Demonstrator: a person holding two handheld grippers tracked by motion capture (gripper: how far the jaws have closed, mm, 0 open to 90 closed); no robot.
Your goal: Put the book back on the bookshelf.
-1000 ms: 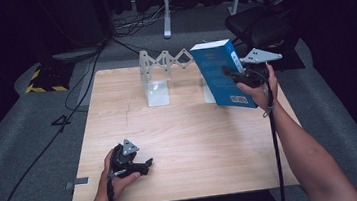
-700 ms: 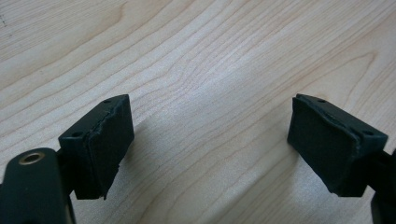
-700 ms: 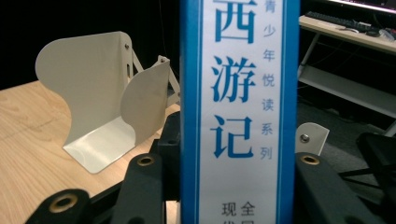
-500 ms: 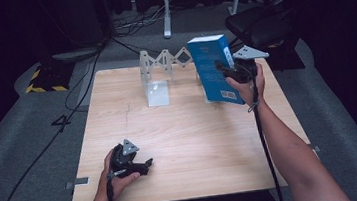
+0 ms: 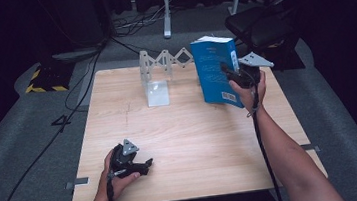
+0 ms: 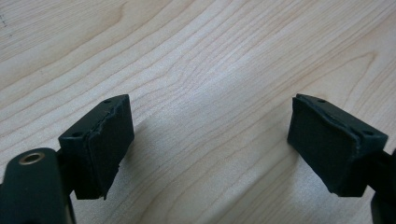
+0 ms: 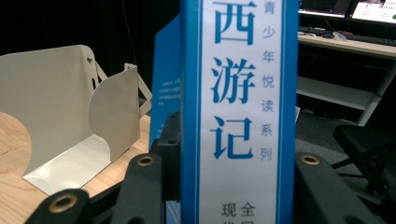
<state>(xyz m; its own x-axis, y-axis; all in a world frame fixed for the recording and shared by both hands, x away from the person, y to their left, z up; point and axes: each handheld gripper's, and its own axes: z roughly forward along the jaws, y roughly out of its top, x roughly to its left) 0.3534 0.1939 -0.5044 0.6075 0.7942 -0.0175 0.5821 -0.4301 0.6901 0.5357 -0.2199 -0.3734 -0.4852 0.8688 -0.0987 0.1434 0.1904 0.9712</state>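
A blue book [image 5: 216, 71] stands nearly upright above the table's far right, held off the wood by my right gripper [image 5: 230, 73], which is shut on it. In the right gripper view its blue and white spine [image 7: 240, 107] rises between the two black jaws. A white metal bookend rack [image 5: 156, 77] stands at the far middle of the table, left of the book; its plates [image 7: 70, 121] appear to the left in the right gripper view. My left gripper [image 5: 143, 166] rests near the front left edge, open, with bare wood [image 6: 205, 116] between its pads.
The wooden table [image 5: 191, 144] sits on grey carpet. A black chair [image 5: 263, 21] stands behind the far right corner. Cables [image 5: 79, 85] run across the floor at the left, past a yellow-and-black striped block [image 5: 38, 80].
My right gripper has carried the book leftward and away from the person, closer to the bookend rack, and stood it more upright. The left gripper has stayed put.
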